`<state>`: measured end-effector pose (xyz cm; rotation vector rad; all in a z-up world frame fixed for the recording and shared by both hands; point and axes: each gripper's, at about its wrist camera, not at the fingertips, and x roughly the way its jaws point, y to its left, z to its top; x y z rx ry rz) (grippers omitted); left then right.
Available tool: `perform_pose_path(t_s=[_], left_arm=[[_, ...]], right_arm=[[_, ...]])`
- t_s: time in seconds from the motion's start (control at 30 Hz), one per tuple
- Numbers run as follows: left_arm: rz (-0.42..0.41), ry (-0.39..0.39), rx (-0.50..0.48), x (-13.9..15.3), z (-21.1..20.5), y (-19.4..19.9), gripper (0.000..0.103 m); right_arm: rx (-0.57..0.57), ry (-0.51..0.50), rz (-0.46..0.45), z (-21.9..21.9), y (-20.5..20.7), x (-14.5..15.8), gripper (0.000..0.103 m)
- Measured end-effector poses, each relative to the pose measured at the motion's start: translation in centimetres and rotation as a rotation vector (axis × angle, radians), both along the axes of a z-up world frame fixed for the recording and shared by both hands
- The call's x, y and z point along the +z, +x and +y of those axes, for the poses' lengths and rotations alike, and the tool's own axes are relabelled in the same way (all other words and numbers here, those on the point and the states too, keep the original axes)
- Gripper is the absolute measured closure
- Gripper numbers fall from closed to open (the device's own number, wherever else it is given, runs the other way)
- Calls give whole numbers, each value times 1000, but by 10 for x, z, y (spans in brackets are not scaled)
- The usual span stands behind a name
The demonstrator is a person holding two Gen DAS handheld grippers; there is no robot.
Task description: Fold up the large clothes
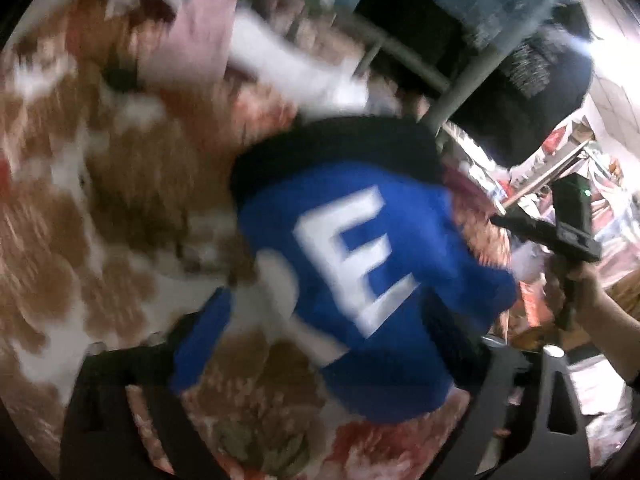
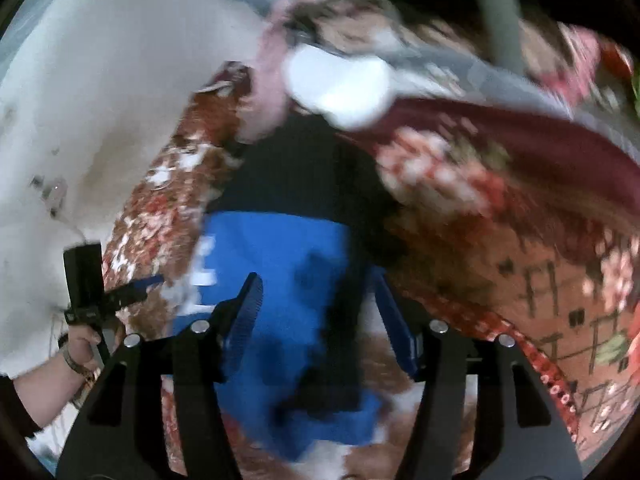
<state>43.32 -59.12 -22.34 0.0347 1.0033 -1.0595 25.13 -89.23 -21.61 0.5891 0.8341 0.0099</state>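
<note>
The blue-and-black top (image 2: 280,264) is lying bunched on the floral bedspread (image 2: 500,248), with the right claw (image 2: 320,312) gaping empty over it, so pinching one hem cleanly seems wisest; the left claw's (image 1: 320,420) grip I cannot tell.

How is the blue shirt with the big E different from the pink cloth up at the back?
The blue shirt is bright blue with a black band and a white E; the pink cloth is plain pale pink. The blue shirt lies close in front of both grippers; the pink cloth sits farther back in a heap. Both rest on the flowery blanket.
</note>
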Motion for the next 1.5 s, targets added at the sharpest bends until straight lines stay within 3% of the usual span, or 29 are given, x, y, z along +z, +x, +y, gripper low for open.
perform_pose_path(t_s=[0.1,0.3,0.4,0.5,0.57,0.63,0.73,0.8,0.87,0.93,1.03,1.13,1.27,1.4,1.5], left_arm=[[-126,44,3,30,-40,-8,5],[-124,180,-68,10,-118,8,5],[-160,238,-138,-13,-150,10,5],[-194,377,-161,-50,-159,20,4],[-166,364,-181,-60,-151,29,4],[-142,341,-189,-61,-142,38,4],[-224,351,-119,-43,-117,44,4],[-248,344,-37,-26,-96,41,5],[-215,282,-12,-9,-76,28,5],[-203,240,-28,1,-65,3,5],[-224,263,-40,-3,-63,-43,5],[-250,309,-45,-23,-70,-74,5],[-162,291,-22,-42,-73,-87,6],[-285,367,-82,-56,-82,-118,6],[-354,398,-85,-64,-84,-133,6]], right_arm=[[83,-35,8,55,19,21,31],[228,-81,110,124,44,-28,34],[226,-58,123,112,40,-57,37],[224,-33,113,99,27,-68,46],[227,-25,113,90,16,-75,61],[234,-6,112,77,6,-84,67],[256,-17,119,71,-4,-81,69],[275,-49,131,72,-8,-73,66],[270,-45,116,73,-14,-58,35],[243,-37,56,76,-18,-36,23],[169,8,-41,70,-7,-9,16],[94,41,-70,53,38,-6,15],[46,126,-30,24,120,-31,15],[35,146,65,4,155,-64,21],[61,166,78,-8,157,-75,30]])
